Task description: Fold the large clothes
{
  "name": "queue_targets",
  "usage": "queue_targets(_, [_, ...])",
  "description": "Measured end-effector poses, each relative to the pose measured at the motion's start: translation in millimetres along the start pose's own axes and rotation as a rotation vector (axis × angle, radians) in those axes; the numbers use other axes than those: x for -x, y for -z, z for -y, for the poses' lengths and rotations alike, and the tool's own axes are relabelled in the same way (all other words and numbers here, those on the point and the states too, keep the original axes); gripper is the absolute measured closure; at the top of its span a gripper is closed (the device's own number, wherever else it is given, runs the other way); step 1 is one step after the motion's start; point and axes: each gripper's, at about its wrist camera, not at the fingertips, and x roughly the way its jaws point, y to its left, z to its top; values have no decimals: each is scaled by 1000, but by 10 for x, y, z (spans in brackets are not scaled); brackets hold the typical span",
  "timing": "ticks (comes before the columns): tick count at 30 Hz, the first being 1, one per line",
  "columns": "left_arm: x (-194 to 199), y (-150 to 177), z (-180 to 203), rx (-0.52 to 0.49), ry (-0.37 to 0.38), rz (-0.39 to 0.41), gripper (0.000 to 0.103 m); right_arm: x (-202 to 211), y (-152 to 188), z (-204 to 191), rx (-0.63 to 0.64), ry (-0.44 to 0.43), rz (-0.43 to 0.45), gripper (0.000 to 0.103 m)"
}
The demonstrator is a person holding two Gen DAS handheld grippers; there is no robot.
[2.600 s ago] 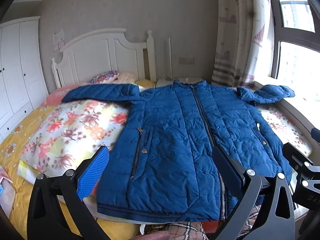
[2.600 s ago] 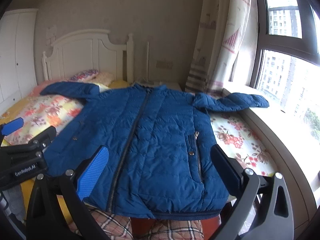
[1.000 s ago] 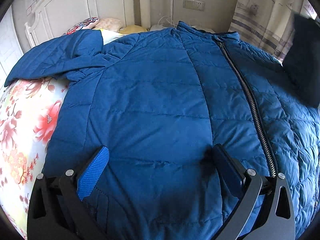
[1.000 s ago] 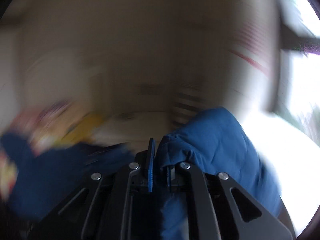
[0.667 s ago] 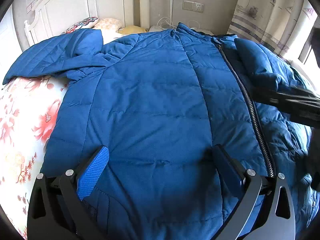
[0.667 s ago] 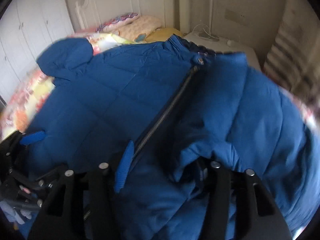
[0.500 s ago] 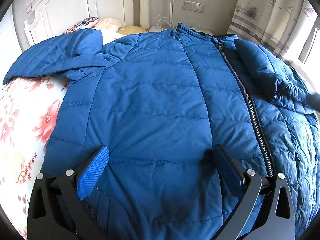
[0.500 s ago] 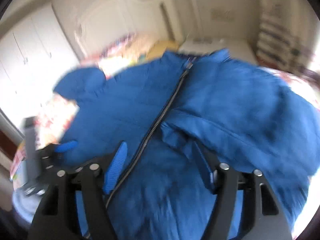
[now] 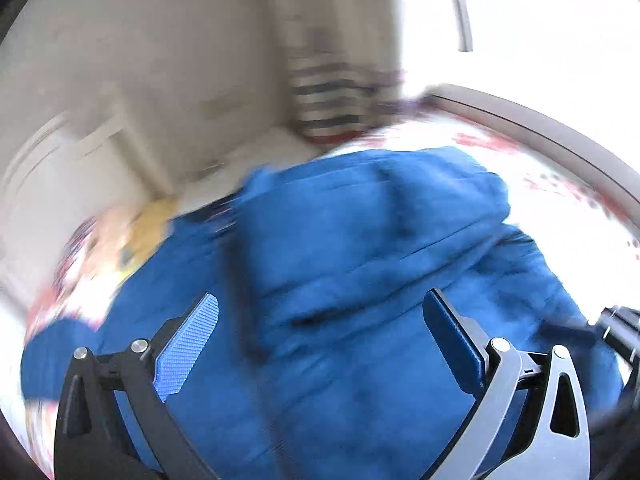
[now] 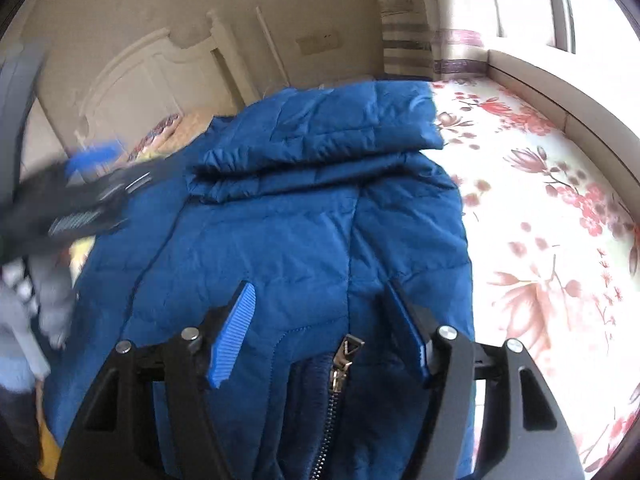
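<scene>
We see a blue quilted jacket lying spread on the bed, on top of a floral bedspread that shows bare along its window side; one sleeve is folded across the upper chest, its cuff end reaching toward the zip line and its other end at the shoulder by the bedspread's red flowers. In the right wrist view our right gripper hangs low over the jacket's lower part, its jaws apart with nothing between them but the fabric beneath; a metal zipper pull of a pocket sits just below the gap between the two fingers, and the blue ribbed pad of the near finger is sharp and clear. The left gripper shows in that same view as a dark blurred shape above the jacket's far side (its blue pad only a smear), so from there we cannot tell how it stands; the left wrist view settles it, for the left gripper has its jaws wide apart, empty, over the blue cloth. That view is heavily blurred; we make out the jacket filling the lower half, the folded sleeve as a ridge across it, a striped curtain behind, and bright window light at the right. A white headboard stands at the head of the bed, with a patterned pillow just beside the jacket's collar end.
</scene>
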Motion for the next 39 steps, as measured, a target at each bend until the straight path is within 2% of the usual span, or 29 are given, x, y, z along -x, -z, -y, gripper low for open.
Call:
queue_targets(1, [-165,-113,177,-62,36,-18,5,6,11,4,8,-16,3,36])
queue_targets(3, [-444,-243,423,-158,27,-47,7,25,7,31,-3,-50,15,36])
queue_targets(6, [-697,-342,550,-192,30,-84,33,39,4,92,-39,-85,38,36])
queue_targets(8, [-723,-412,521,-160,85,-66,62,36,-18,91,-44,-96,39,36])
queue_targets(10, [-628,-454,397,-96,111,-24,78,15,-27,67,-41,-99,35,36])
queue_targets(11, [-521,-454,292,-31,141,1,81,12,-28,65,-42,-101,33,36])
queue_targets(12, [-418,-455,127,57,189,24,81,-5,-41,69,-45,-103,33,36])
queue_targets(15, [-75,-207,-725,469,388,115,82,-14,-52,86,-57,-114,39,36])
queue_targets(17, [46,317,-1404,802,561,179,81,-29,-69,124,-60,-118,41,36])
queue_targets(19, [-40,850,-1804,1018,663,162,80,-40,-68,143,-62,-120,40,36])
queue_targets(20, [-95,1120,-1945,1094,652,130,78,-47,-69,152,-63,-122,39,36])
queue_targets(22, [-130,1526,-2102,1148,542,71,77,-67,-70,166,-66,-126,32,36])
queue_targets(23, [-133,1675,-2147,1169,519,58,77,-75,-68,168,-66,-128,29,36])
queue_targets(24, [-130,1810,-2188,1198,528,58,75,-65,-65,156,-67,-129,26,35])
queue_targets(26, [-101,2003,-2247,1248,562,83,49,-90,-75,166,-68,-126,22,35])
queue_targets(27, [-84,2026,-2266,1256,565,100,46,-98,-78,167,-67,-122,20,36])
queue_targets(32, [-216,1911,-2433,1306,550,142,46,-125,-84,148,-59,-101,13,36])
queue_targets(35, [-322,1927,-2587,1392,539,144,46,-130,-83,139,-58,-94,15,36])
queue_targets(39, [-374,1946,-2662,1490,562,156,46,-138,-73,126,-53,-85,17,36])
